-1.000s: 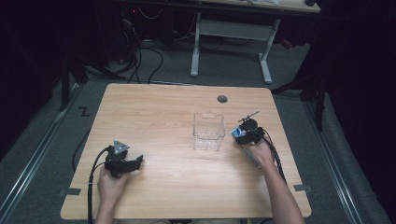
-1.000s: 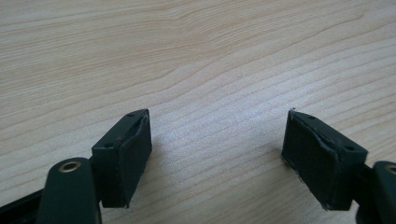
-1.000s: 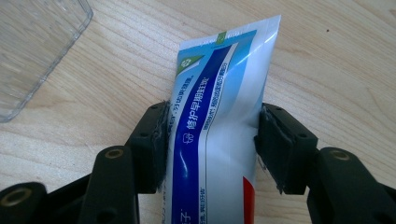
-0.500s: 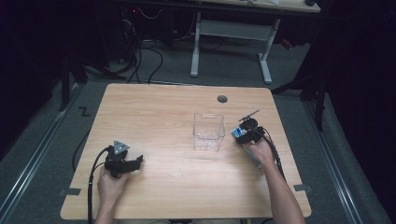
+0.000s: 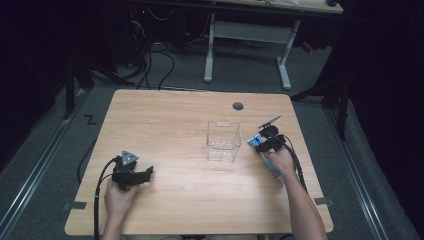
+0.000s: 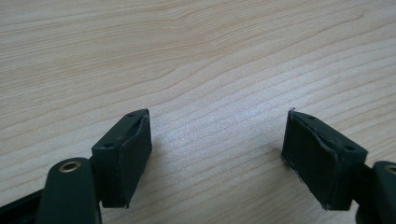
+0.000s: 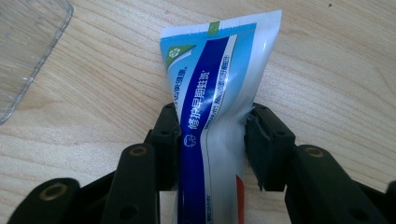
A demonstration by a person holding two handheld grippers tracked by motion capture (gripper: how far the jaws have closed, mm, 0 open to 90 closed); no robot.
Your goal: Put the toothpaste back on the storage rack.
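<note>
- One step looks nearly done: from the high view, the right claw [image 5: 261,141] has the toothpaste tube [image 5: 256,141] beside the clear box [image 5: 223,141] on the table [image 5: 190,200]; boxing it remains.
- Left gripper view: the left claw [image 6: 217,156] gapes, released, over bare wood.
- Right gripper view: jaws, just closing, clench the tube's crimped end.

Blue-white toothpaste tube [image 7: 212,93], seemingly flat on table.

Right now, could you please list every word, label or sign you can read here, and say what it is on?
"修护早期蛀斑": white characters on the blue band of the toothpaste tube in the right gripper.
Smaller lettering beside it: too blurred to read.
Green leaf emblem near the tube's flat end: no text.
</note>
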